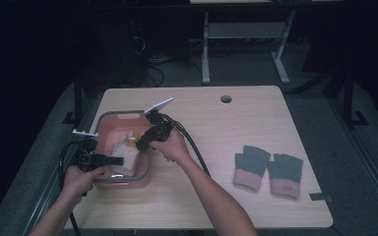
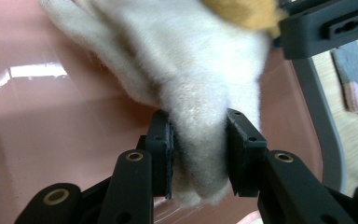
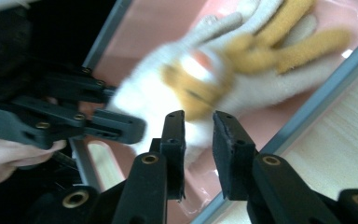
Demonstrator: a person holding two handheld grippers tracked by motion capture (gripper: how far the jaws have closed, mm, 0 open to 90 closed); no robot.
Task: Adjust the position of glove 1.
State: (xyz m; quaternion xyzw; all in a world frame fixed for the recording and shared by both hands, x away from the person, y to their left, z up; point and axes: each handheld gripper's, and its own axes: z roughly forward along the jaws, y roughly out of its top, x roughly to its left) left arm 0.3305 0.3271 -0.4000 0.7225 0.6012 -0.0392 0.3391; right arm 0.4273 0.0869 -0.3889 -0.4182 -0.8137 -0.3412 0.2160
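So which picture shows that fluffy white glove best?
The right gripper view: the white glove lies in the pink tub, its orange fingers visible, though slightly blurred. The left gripper view shows the glove up close, pinched in the left claw. In the high view the glove is small and partly hidden.

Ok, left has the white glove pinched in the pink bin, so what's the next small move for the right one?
Probably ease the right gripper forward onto the white-and-orange glove: its fingers stand slightly apart just short of it, while the left gripper clamps the cuff.
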